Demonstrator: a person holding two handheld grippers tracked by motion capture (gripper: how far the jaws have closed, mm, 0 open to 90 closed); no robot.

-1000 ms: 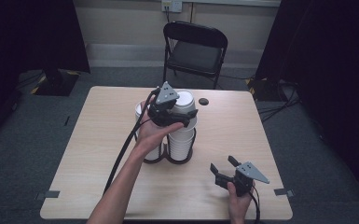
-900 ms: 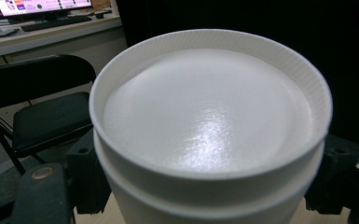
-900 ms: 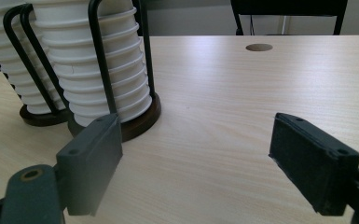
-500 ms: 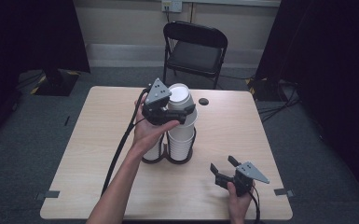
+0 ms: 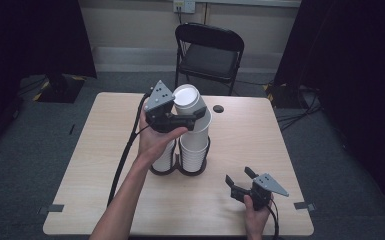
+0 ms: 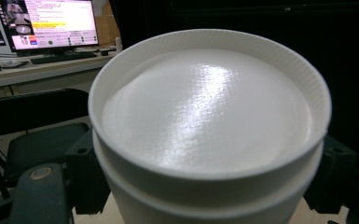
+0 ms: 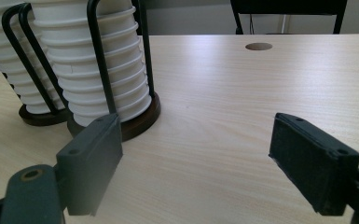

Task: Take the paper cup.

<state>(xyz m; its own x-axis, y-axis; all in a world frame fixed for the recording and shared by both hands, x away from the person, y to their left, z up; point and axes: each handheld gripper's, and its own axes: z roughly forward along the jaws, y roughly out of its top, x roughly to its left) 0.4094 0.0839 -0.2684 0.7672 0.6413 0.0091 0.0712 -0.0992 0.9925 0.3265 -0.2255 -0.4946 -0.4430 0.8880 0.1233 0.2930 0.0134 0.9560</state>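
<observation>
We see black two-jaw grippers, left gripper [image 5: 192, 117] and right gripper [image 5: 240, 182], topped by grey triangular plates, trailing black cables, forearms unsleeved.

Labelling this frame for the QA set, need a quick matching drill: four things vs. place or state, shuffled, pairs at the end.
Things:
1. left gripper
2. right gripper
3. folding chair
4. cup rack

Place or state:
A. black, beyond the table's far edge
B. jaws open, low over the table's near right part
C. on the table, holding two stacks of white cups
D. clamped on the lifted white cup

Pairs: 1-D, 2-B, 3-A, 4-C
</observation>
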